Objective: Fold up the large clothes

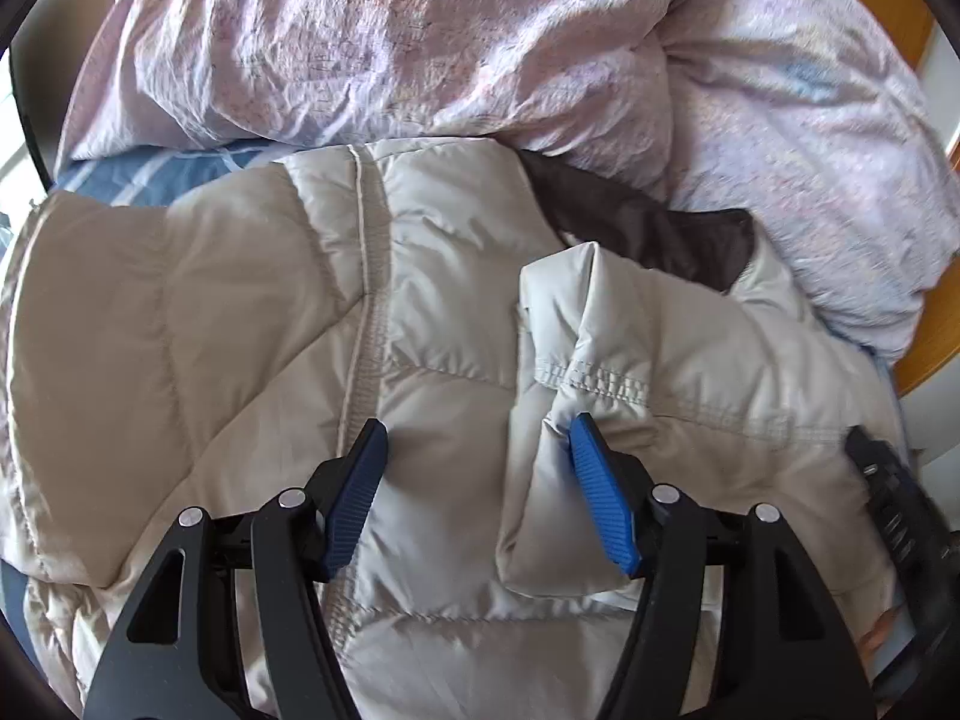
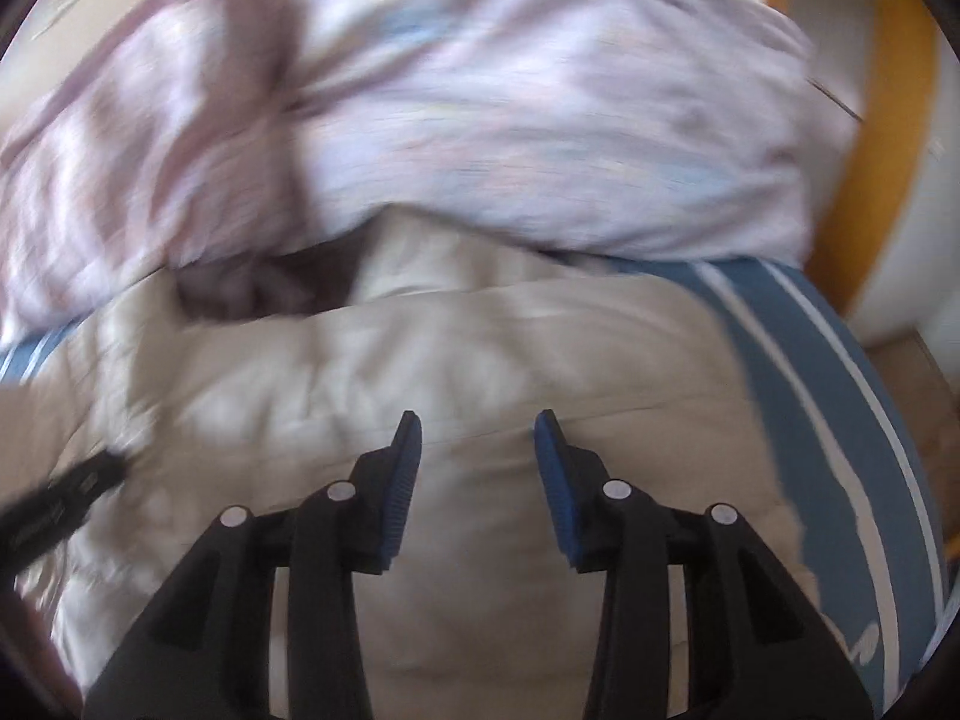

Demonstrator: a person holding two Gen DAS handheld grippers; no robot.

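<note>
Jacket (image 1: 252, 300): pale beige, quilted, stitched seams; dark brown lining (image 1: 648, 228) at upper right of centre.
Duvet (image 1: 390, 42), top of frame: pale pink-lilac, faint mottled print, light blue patches.
Sheet (image 2: 840, 372), right side: blue with white stripes.
Gripper pads (image 1: 600, 498): blue, ribbed; arms black.
Bed frame (image 1: 888, 6), upper right corner: orange-brown wood.

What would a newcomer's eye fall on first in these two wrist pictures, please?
First, the puffy beige quilted jacket spread across the middle of the bed, one sleeve folded over its front and dark brown lining at the collar. Behind it bulges a crumpled pale pink duvet, over a blue sheet with white stripes. In front, the left gripper stands open above the jacket.
</note>
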